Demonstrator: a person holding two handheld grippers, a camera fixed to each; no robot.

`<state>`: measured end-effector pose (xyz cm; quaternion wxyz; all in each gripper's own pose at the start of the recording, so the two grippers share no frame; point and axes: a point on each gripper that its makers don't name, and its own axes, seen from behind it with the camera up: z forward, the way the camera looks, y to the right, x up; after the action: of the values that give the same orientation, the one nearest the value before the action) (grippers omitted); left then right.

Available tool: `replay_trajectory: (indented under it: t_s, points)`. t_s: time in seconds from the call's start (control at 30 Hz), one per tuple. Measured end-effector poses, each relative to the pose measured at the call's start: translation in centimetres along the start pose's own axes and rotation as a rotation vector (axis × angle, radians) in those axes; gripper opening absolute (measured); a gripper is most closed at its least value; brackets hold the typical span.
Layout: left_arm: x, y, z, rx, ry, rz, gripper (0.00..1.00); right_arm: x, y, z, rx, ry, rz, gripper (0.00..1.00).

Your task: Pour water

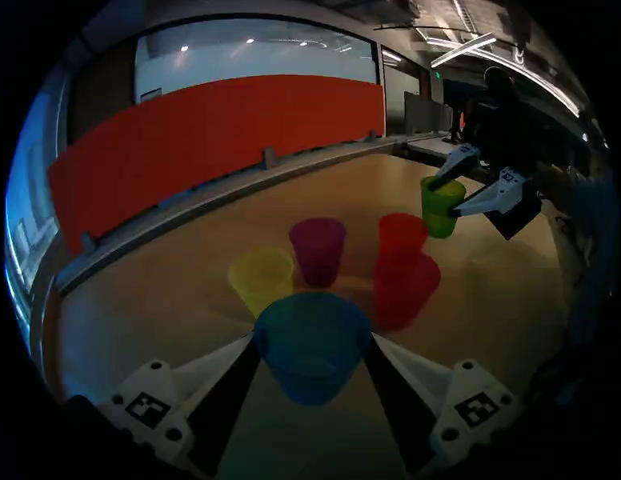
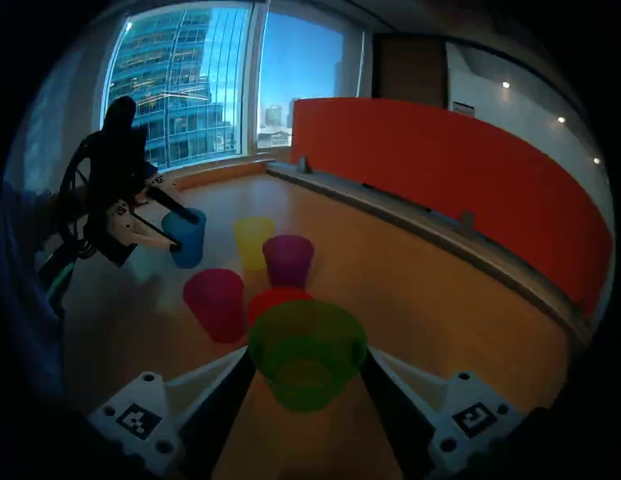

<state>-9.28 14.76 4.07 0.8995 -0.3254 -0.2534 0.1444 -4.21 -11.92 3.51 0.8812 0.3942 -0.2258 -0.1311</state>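
**Two held cups facing each other across a cluster, before any pour.** The left gripper point(image 1: 312, 342) was closed on a blue translucent plastic cup point(image 1: 310, 374), one finger pressing each side of its wall. The right gripper point(image 2: 307, 352) clasped a green translucent plastic cup point(image 2: 306, 380) in the same way. Both cups were upright, mouths up, with their long axes vertical and crosswise to the fingers. Whether either held water could not be told.

Four loose cups stood close together between them, on the middle of the pale wooden desk point(image 1: 502, 288):
- a yellow translucent cup point(image 1: 261, 278)
- a purple translucent cup point(image 1: 318, 250)
- a far red cup point(image 1: 402, 232)
- a near red cup point(image 1: 406, 292)

A red partition panel point(image 1: 230, 136) ran along the desk's far edge.

In the left gripper view the green cup lay ahead and to the right, beyond the cluster. In the right gripper view the blue cup lay ahead and to the left. The held cups were thus well apart. The yellow cup was nearest the blue one, and the red cups nearest the green.

A pour would probably need one rim brought over another cup's mouth and then tipped from the vertical. Neither hand looked clearly nearer the cluster.
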Motion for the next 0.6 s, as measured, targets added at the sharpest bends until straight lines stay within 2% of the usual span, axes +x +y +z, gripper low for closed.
replay_trajectory:
  t_s: [0.27, 0.6]
  points:
    - [-1.5, 0.5, 0.9, -0.021, -0.037, 0.002, 0.87, -1.1, 0.1, 0.5, 0.002, -0.024, -0.003, 0.91]
    - [-2.0, 0.7, 1.9, -0.029, -0.04, -0.008, 0.87, -1.8, 0.1, 0.8, 0.003, -0.034, 0.005, 0.91]
